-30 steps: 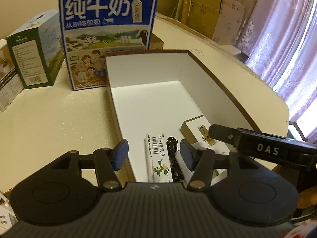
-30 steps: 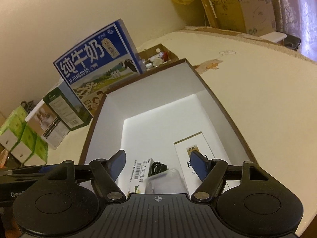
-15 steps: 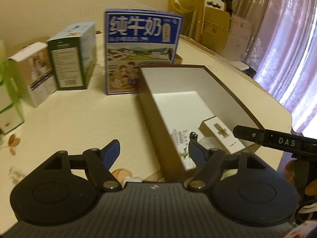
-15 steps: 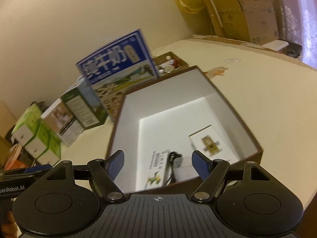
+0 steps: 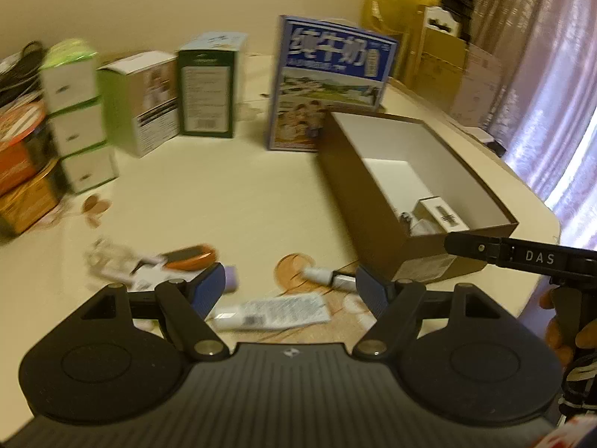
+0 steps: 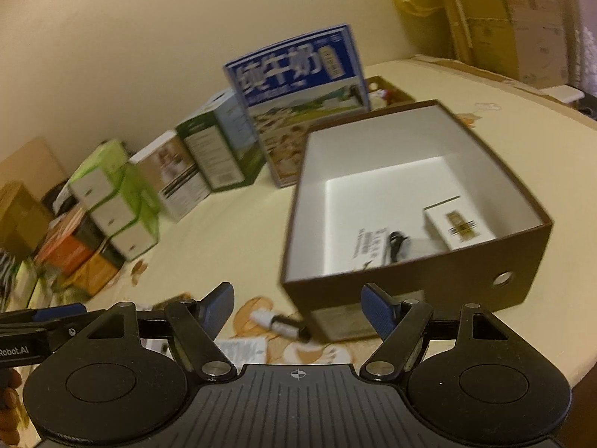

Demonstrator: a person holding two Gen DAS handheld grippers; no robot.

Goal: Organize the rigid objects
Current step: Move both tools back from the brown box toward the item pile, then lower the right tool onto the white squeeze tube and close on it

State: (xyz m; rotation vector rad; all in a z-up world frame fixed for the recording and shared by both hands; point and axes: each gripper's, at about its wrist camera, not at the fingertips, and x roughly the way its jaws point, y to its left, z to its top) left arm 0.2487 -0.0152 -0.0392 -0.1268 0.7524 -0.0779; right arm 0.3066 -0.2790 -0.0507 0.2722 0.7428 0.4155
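Note:
A brown open box (image 5: 388, 231) with a white inside stands on the cream table; it also shows in the right wrist view (image 6: 429, 287). Inside lie a white-and-gold carton (image 6: 457, 224), a flat white packet (image 6: 367, 246) and a black cable (image 6: 395, 244). In front of the box lie a white tube (image 5: 272, 311), a small silver-and-white stick (image 5: 328, 276), an orange oval object (image 5: 190, 257) and a blurred white item (image 5: 112, 261). My left gripper (image 5: 291, 291) is open and empty above the tube. My right gripper (image 6: 298, 308) is open and empty, just short of the box.
A blue milk carton (image 5: 328, 86) stands behind the box. Green and white cartons (image 5: 207, 86) line the back left, with stacked light-green boxes (image 5: 78, 112) and orange packs (image 5: 22, 171) at far left. The table edge (image 5: 544, 261) runs at the right.
Both grippers have pulled back out of the box and swung left. The loose items on the table in front of the box have come into view. Both stay open.

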